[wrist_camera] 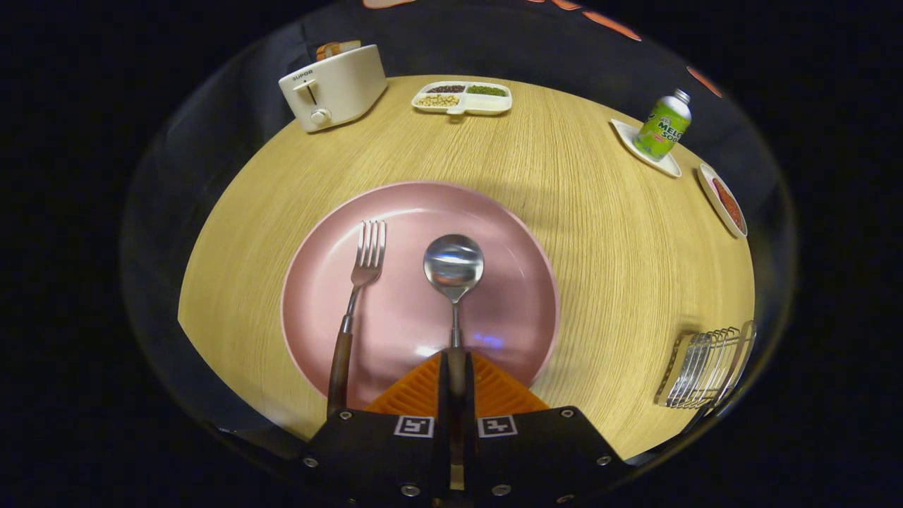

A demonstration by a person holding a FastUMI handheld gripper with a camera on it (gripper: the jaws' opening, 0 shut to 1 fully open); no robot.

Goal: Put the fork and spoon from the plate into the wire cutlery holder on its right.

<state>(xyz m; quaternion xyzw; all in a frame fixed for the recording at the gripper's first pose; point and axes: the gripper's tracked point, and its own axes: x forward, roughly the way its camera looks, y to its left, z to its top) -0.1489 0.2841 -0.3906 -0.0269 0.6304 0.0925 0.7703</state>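
Note:
A pink plate [508, 247] lies on the wooden table just ahead of my fingers. On it a spoon [453, 267] points away from me, its dark handle running back between my fingers. My gripper [456, 377] is shut on the spoon's handle, both pads pressing on it. A fork [365, 261] with a dark wooden handle lies to the left of the spoon, tines pointing away, its handle end reaching past the plate's near rim. The wire cutlery holder [709, 367] stands to the right of the plate, near the table's edge.
A cream toaster [333, 86] stands at the far left of the table. A white divided dish [462, 98] with beans sits at the far middle. A green soda bottle [663, 125] stands on a small white tray at far right, beside a small dish [723, 200] of red food.

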